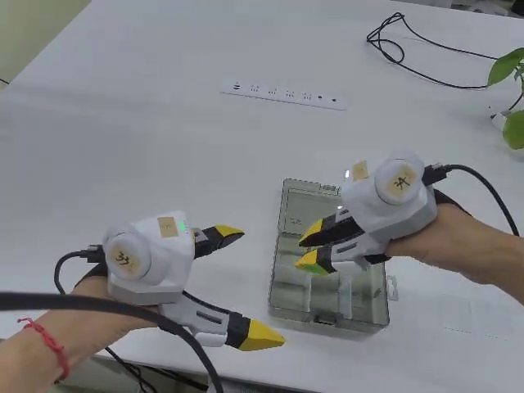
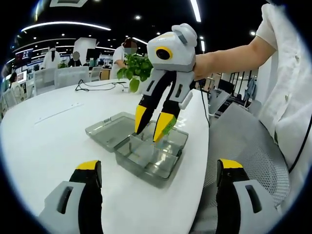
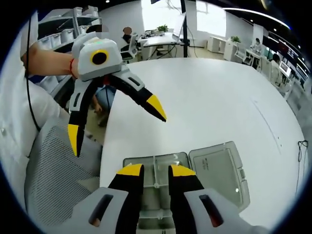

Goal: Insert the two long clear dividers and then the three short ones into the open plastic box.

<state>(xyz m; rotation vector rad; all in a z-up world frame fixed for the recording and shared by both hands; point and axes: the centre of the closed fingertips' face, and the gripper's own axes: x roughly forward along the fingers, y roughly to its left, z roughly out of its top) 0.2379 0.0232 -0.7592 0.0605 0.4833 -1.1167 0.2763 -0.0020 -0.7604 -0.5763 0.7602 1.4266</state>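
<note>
Divider seating in hand — right gripper (image 1: 306, 250) fingers nearly together at a clear divider (image 3: 155, 171) in the open plastic box (image 1: 360, 318) near the worktop (image 1: 164, 139) edge, actual grip cannot tell — left gripper (image 1: 255, 285) fingers spread, empty; next probably needs straight-down slot alignment.

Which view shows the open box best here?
The left gripper view: the box shows nearly whole, lid open, compartments visible, under the right gripper. In the head view that gripper covers part of it; in the right gripper view the jaws hide its near part.

Head view steeply down; gripper views face each other, sharing box (image 1: 304, 211).
</note>
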